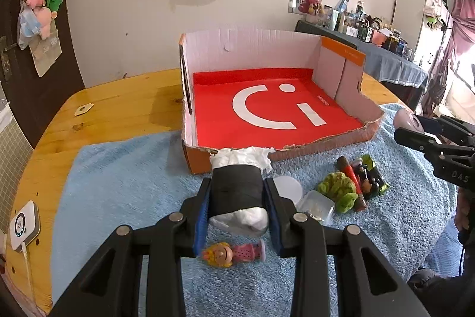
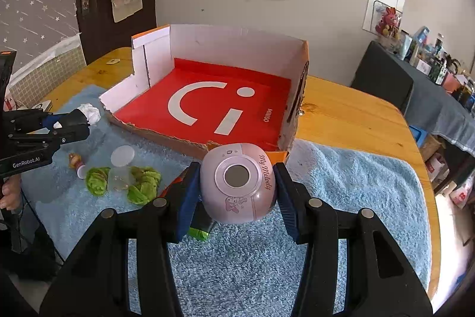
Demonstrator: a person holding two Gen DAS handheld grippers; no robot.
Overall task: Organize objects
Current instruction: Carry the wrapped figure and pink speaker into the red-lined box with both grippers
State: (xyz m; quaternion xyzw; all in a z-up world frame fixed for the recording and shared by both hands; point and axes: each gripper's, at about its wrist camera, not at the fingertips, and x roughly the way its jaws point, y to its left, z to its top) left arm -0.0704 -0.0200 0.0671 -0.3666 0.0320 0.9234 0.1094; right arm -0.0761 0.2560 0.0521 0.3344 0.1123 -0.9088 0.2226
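My left gripper [image 1: 237, 183] is shut on a black-wrapped roll [image 1: 234, 198] with white tissue sticking out of both ends, held above the blue towel [image 1: 118, 183] just before the box's front edge. My right gripper [image 2: 237, 168] is shut on a round pink "My Melody" gadget [image 2: 237, 186], also lifted off the towel [image 2: 341, 183] near the box's front corner. The cardboard box [image 1: 252, 49] [image 2: 231, 46] has white walls and a red floor with nothing lying on it. Each view also shows the other gripper: right [image 1: 415, 127], left [image 2: 74, 121].
On the towel lie a small doll [image 1: 230, 251] [image 2: 75, 161], green scrunchies [image 1: 338, 189] [image 2: 142, 186], a clear plastic tub [image 1: 316, 205] with a round white lid [image 1: 286, 186], and a green packet [image 1: 368, 177]. A white device [image 1: 25, 223] sits at the wooden table's [image 1: 118, 97] left edge.
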